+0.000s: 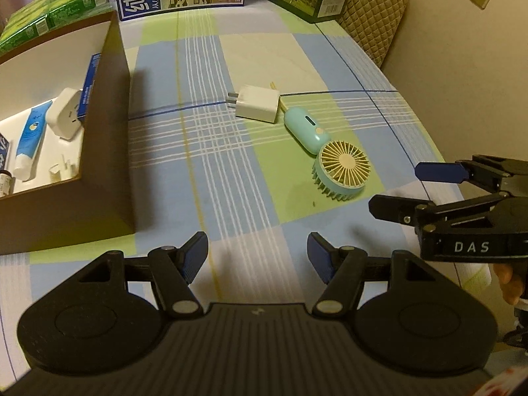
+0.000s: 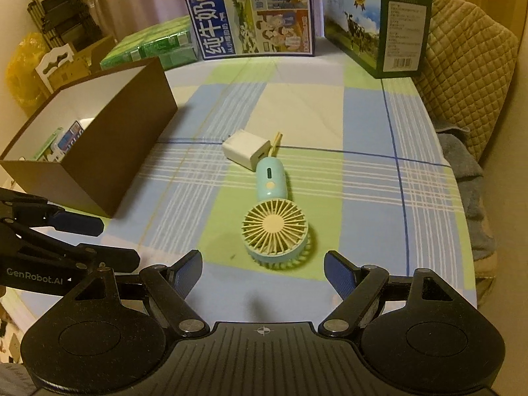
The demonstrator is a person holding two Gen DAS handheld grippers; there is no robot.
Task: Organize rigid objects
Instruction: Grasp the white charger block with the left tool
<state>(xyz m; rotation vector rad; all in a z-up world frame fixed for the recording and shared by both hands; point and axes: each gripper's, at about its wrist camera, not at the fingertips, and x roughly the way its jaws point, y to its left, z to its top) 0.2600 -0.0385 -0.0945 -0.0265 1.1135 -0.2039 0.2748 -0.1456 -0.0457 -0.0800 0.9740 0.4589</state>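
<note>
The fan (image 1: pixel 330 161) lies on the checked surface (image 1: pixel 204 151) ahead and right of the left gripper (image 1: pixel 257 259), whose fingers (image 1: pixel 194 257) stand apart, empty. From the right wrist, the fan (image 2: pixel 275 217) lies just beyond the right gripper (image 2: pixel 264 274), fingers (image 2: pixel 340 275) spread, charger (image 2: pixel 244 153) touching its handle.

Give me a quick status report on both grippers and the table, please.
Left hand-held gripper open, empty. Right hand-held gripper open, empty, just short of the mint-green handheld fan. White plug-in charger cube beside the fan's handle. Nothing in the way.
</note>
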